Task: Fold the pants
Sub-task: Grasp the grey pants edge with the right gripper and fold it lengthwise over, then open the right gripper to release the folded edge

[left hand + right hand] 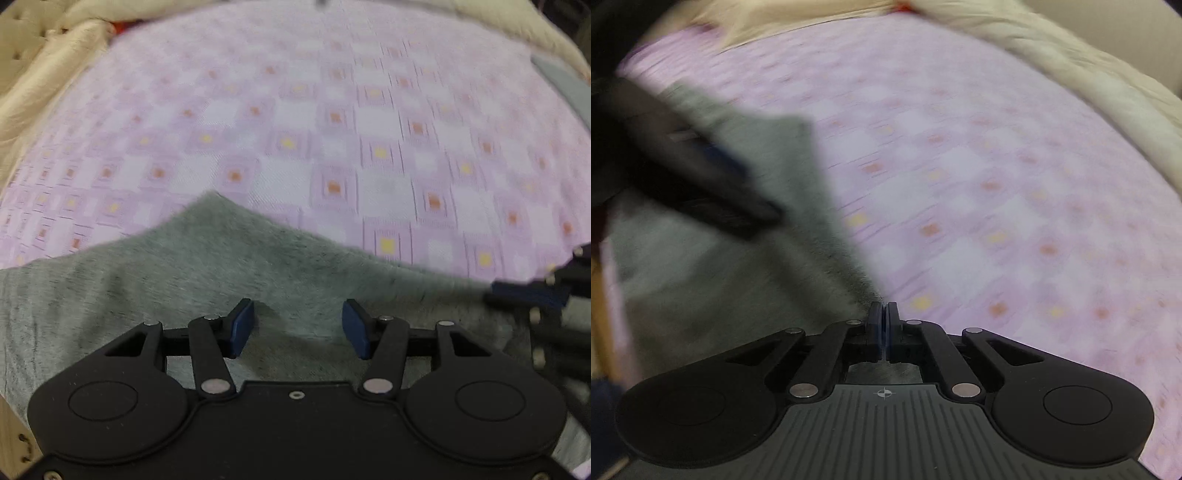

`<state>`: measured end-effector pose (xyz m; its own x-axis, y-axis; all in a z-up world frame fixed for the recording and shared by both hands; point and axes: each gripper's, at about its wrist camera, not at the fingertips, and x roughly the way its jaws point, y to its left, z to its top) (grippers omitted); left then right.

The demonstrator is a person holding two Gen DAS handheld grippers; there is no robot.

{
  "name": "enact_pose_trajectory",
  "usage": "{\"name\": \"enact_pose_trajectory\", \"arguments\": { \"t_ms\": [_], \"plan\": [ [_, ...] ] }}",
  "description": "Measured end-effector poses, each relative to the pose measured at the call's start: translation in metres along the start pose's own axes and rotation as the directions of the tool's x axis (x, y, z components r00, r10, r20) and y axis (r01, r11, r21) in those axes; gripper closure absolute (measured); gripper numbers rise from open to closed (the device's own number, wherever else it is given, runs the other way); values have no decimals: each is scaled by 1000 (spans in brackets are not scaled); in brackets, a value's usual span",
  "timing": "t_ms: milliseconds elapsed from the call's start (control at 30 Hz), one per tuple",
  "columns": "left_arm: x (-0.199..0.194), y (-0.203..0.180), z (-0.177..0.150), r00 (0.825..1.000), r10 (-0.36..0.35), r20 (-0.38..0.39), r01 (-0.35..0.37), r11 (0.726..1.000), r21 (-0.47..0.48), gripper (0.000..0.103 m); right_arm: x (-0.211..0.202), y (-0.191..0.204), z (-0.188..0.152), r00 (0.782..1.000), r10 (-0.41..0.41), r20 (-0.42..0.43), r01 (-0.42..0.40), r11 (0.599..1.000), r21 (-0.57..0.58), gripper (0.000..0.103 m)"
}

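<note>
- Two grippers are working over the bed; the left gripper (298, 328) is sitting with its jaws spread wide, blue pads (243, 326) apart and nothing between them.
- It is hovering low above the grey pants (207, 266); whether the pads are touching the fabric, can't tell.
- The right gripper (882, 328) is showing its pads pressed together with only a thin slit between them.
- A grey edge of the pants is running right up to its fingertips, and grey cloth is showing through the gap behind the pads, so it looks to be pinching the pants' edge; the blur is making the exact contact hard to confirm.
- The pants are lying bunched on the near side of the bed, a pointed fold poking toward the middle in the left wrist view.
- In the right wrist view the pants are filling the left half, with the left gripper blurred on top of them.
- The right gripper is appearing at the right edge of the left wrist view, beside the pants' edge.
- The purple checked bedsheet (332, 122) is spreading under everything, with small orange and yellow squares.
- A cream quilt (48, 66) is lying crumpled along the far side of the sheet.
- Both views are smeared with motion blur, the right more so.
</note>
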<state>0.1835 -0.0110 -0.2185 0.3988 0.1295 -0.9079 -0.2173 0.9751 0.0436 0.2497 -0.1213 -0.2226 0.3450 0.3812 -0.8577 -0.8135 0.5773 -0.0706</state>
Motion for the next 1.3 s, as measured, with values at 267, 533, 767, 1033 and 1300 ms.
{"name": "enact_pose_trajectory", "arguments": {
  "t_ms": [267, 533, 767, 1033, 1300],
  "plan": [
    [16, 4, -9, 999, 12, -51, -11, 999, 30, 43, -32, -15, -15, 992, -54, 113, 26, 972, 234, 100],
    [21, 10, 0, 996, 19, -82, -13, 998, 63, 35, -69, -31, -129, 988, -120, -101, 151, 899, 411, 100],
    [-7, -17, -5, 999, -7, -50, 12, 994, 112, 41, -146, -69, -251, 932, -261, -251, 362, 648, 671, 100],
    [-7, -90, 1, 986, -167, -20, 167, 952, 258, 40, -158, -73, -262, 915, -307, -263, 400, 593, 698, 99],
    [4, -101, 16, 993, -93, -77, 102, 987, 124, 45, -170, -75, -271, 923, -312, -226, 373, 575, 728, 99]
  ]
}}
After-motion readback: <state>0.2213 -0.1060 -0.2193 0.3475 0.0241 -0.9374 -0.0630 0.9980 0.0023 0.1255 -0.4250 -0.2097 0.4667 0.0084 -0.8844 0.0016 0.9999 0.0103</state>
